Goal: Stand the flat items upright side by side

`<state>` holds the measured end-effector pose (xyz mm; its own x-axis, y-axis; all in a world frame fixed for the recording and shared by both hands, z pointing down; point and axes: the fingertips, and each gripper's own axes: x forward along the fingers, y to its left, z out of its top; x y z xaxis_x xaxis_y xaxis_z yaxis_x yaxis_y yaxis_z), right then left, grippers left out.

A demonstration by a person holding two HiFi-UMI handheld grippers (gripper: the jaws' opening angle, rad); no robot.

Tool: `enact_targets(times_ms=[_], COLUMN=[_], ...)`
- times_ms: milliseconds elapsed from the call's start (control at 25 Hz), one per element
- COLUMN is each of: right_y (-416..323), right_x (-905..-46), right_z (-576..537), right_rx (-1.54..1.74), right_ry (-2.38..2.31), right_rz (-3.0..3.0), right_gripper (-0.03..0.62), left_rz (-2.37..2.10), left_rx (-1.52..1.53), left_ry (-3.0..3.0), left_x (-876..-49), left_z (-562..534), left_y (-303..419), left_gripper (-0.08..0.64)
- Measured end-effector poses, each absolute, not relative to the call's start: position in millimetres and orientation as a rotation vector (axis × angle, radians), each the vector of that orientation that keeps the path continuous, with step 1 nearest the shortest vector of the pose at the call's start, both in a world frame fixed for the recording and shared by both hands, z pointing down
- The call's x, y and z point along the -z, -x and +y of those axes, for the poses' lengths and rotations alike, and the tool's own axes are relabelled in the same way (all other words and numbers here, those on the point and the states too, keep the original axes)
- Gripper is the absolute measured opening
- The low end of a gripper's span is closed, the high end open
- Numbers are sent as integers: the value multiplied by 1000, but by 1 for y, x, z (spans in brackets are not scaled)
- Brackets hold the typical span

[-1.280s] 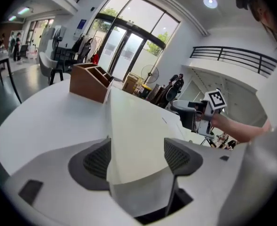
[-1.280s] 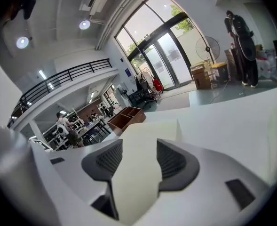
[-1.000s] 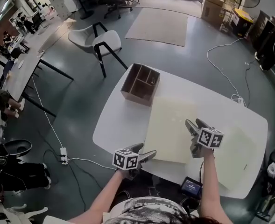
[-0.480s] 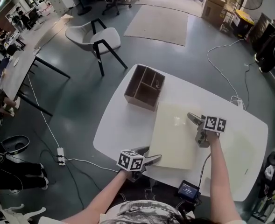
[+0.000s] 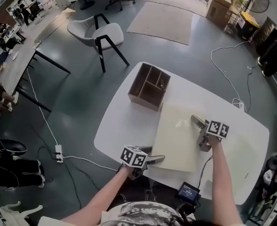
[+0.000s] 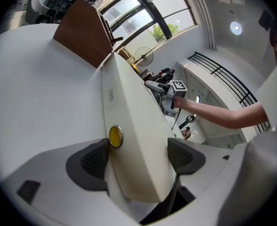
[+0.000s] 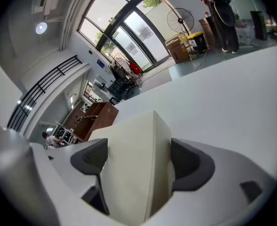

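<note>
A large cream flat case (image 5: 176, 135) lies on the white table (image 5: 124, 121), with a yellow snap (image 6: 115, 136) on one face. My left gripper (image 5: 153, 160) is at its near-left corner by the table's front edge. Its pads (image 6: 95, 160) press the case (image 6: 129, 126) from both sides. My right gripper (image 5: 200, 134) straddles the case's right edge. Its jaws have just been opening and stand wide around the edge (image 7: 133, 154) without squeezing it. A brown wooden divided box (image 5: 149, 86) stands at the table's far-left corner.
A white chair (image 5: 98, 34) and a beige rug (image 5: 162, 22) are on the floor beyond the table. A small device with a lit screen (image 5: 190, 189) sits below the table's near edge. Cables run across the floor on the left and far right.
My right gripper has come down and left from above the table onto the case's right edge, and its jaws look wider. The left gripper has stayed at the near corner.
</note>
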<state>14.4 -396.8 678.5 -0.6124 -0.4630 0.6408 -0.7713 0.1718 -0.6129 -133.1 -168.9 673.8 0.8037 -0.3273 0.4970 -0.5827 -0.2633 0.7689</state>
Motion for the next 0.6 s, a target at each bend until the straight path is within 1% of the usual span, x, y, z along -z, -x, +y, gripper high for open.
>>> enact_targets(times_ms=[280,600], right_y=[-16,-31], right_x=[-658,-602], right_z=[-392,-396], right_rx=[-1377,-1268], right_ry=[-1199,-1302], right_rz=[-2214,-2374], right_gripper=[396,374], left_rz=[-647,-646], left_rx=[-400,-520], left_ry=[-1945,-2138], left_x=[-676,-662], left_z=[-164,-186], left_y=[132,130], left_gripper=[394,396])
